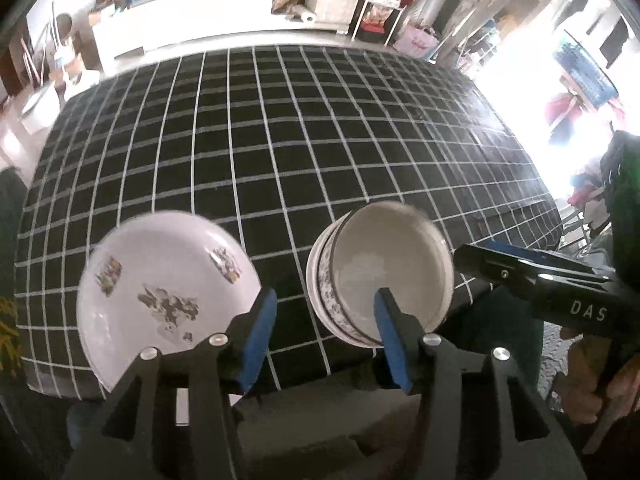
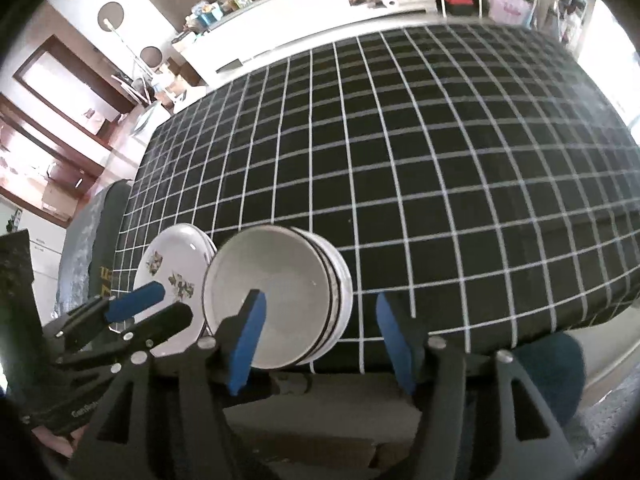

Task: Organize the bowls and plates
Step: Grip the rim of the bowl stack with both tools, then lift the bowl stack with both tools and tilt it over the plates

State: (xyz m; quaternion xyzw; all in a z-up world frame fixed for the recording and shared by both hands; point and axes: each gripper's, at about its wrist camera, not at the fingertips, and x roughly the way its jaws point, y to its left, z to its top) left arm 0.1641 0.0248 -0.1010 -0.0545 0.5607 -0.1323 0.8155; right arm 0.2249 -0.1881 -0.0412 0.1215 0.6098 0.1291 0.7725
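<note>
A stack of white plates with a floral print [image 1: 168, 292] lies at the near left edge of the table; it also shows in the right wrist view [image 2: 170, 272]. A stack of white bowls with dark rim bands [image 1: 384, 272] stands just right of it, also in the right wrist view [image 2: 280, 296]. My left gripper [image 1: 326, 340] is open and empty, hovering between plates and bowls at the near edge. My right gripper [image 2: 320, 340] is open and empty, just right of the bowls; its body shows in the left wrist view [image 1: 536, 276].
The table is covered by a black cloth with a white grid [image 1: 304, 140], also seen in the right wrist view [image 2: 420, 152]. A white counter with clutter [image 1: 224, 12] runs behind it. A dark chair [image 2: 100, 216] stands at the table's left end.
</note>
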